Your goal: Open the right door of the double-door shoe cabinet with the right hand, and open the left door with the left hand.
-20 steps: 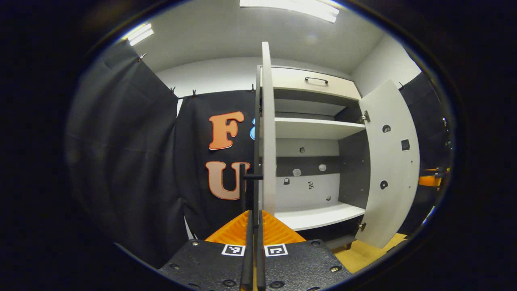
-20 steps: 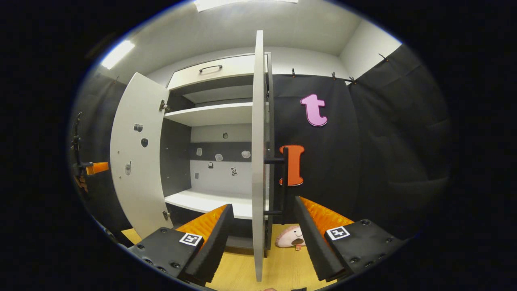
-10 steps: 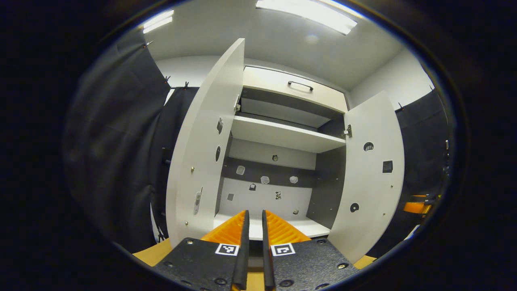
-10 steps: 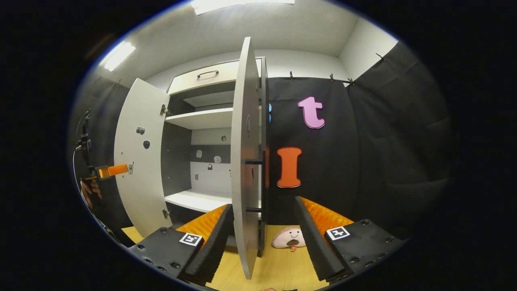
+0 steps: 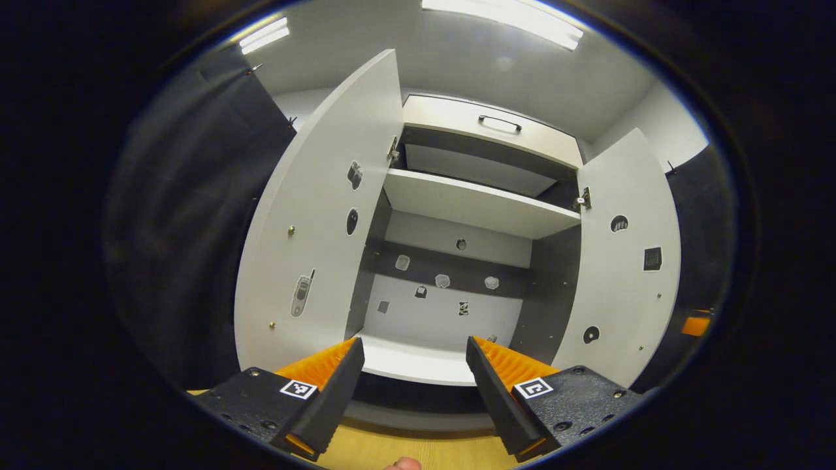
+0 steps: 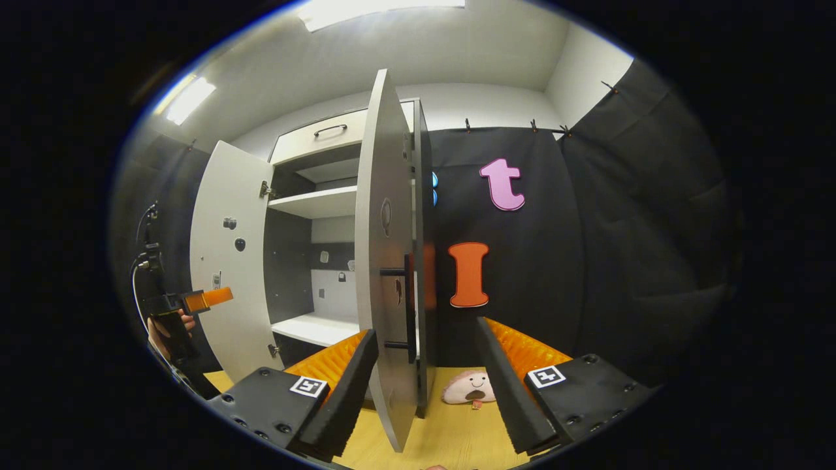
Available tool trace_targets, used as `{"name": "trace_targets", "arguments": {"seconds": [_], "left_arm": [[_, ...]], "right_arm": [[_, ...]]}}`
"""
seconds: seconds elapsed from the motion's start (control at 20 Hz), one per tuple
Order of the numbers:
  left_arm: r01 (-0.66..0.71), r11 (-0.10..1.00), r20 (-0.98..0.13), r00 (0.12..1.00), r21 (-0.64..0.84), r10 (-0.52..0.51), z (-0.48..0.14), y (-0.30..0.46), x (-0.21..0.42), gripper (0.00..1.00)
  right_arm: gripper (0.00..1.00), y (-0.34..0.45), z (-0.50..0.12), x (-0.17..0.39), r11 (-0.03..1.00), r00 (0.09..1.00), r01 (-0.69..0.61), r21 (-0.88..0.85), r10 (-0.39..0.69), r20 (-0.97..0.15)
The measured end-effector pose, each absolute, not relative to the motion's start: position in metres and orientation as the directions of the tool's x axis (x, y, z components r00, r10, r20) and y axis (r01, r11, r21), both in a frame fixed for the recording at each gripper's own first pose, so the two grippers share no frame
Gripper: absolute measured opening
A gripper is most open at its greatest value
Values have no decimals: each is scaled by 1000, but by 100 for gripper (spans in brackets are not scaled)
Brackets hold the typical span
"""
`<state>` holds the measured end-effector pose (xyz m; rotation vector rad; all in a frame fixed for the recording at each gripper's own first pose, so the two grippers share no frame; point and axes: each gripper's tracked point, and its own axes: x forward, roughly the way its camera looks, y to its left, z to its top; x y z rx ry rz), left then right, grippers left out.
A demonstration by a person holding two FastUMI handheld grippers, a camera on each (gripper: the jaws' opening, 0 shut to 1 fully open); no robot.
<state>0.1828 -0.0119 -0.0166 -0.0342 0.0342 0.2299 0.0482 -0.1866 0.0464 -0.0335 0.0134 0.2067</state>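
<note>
The shoe cabinet (image 5: pixel 470 209) stands with both doors swung out. In the left gripper view the left door (image 5: pixel 313 228) shows its inner face and the right door (image 5: pixel 627 261) hangs open opposite. My left gripper (image 5: pixel 411 362) is open, holds nothing and faces the cabinet's inside. In the right gripper view the right door (image 6: pixel 382 261) is nearly edge-on, its bar handle (image 6: pixel 408 307) just beyond my open right gripper (image 6: pixel 424 349). The door's lower edge lies in the gap between the fingers, untouched. Far left there, a hand (image 6: pixel 163 326) holds the left gripper (image 6: pixel 206 299) beside the left door (image 6: pixel 228 261).
A drawer with a handle (image 5: pixel 499 123) tops the cabinet, and a shelf (image 5: pixel 477 205) spans its inside. Small stickers dot the back panel and both doors. A plush toy (image 6: pixel 470 386) lies on the wooden floor (image 6: pixel 450 431) by the cabinet's right side. Black cloth walls close in both sides.
My left gripper has let go of the left door's handle, opened wide and turned toward the cabinet's inside. The left door swung further out. The right door shifted slightly left in the right gripper view.
</note>
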Motion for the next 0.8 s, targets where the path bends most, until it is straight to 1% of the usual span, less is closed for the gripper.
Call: {"name": "trace_targets", "arguments": {"seconds": [0.35,0.5,0.8], "left_arm": [[-243,969,25,970,34,243,-4,-6,186,94],[-214,976,25,977,33,213,-3,-14,186,94],[-204,977,44,979,64,201,3,-15,186,94]], "right_arm": [[96,-187,44,41,976,977,-215,-28,215,-16],[96,-184,39,42,974,974,-226,1,226,-23],[96,-186,36,43,975,975,-221,23,222,-29]]}}
